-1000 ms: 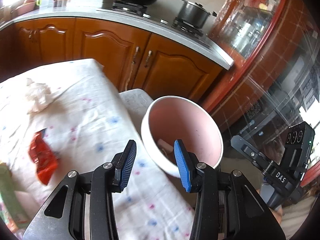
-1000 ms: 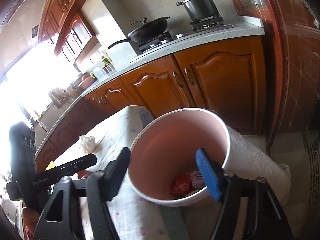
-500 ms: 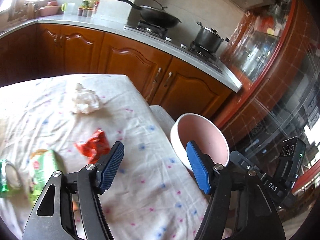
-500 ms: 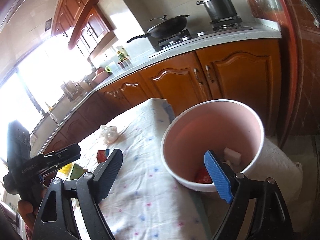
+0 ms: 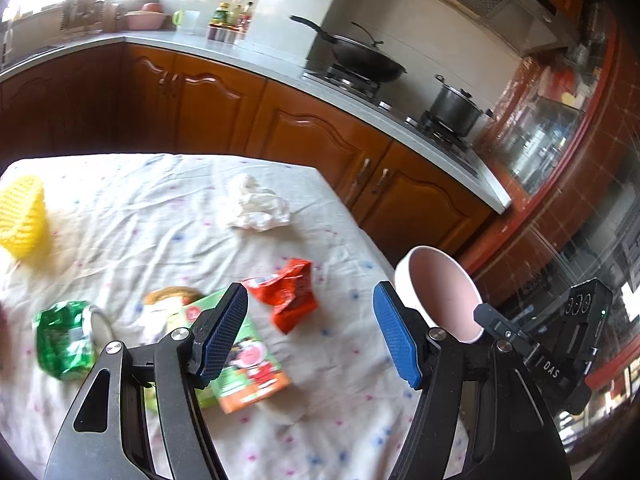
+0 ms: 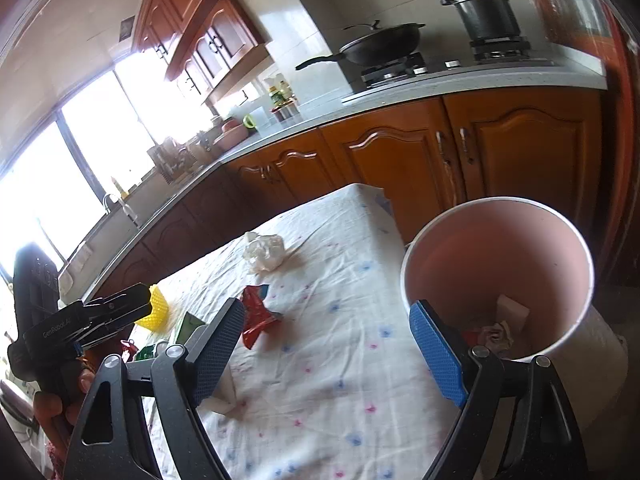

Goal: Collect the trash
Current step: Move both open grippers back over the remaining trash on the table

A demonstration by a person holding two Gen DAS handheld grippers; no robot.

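Home kitchen: carved brown wooden cabinets [image 6: 400, 152], grey stone countertop [image 6: 460, 80], black wok [image 5: 364, 60] and steel stockpot [image 5: 456, 106] on gas hob.

The tablecloth [image 5: 132, 216] is white and is dotted with small pink and blue spots. A red wrapper [image 5: 290, 292] is seen at 12 o'clock from the blue pads [image 5: 394, 340]. A white tissue [image 5: 258, 206], a yellow basket [image 5: 22, 216], a green packet [image 5: 64, 338] and a green and orange carton [image 5: 248, 364] are seen. The bin [image 6: 500, 264] is coloured pink inside, white outside.
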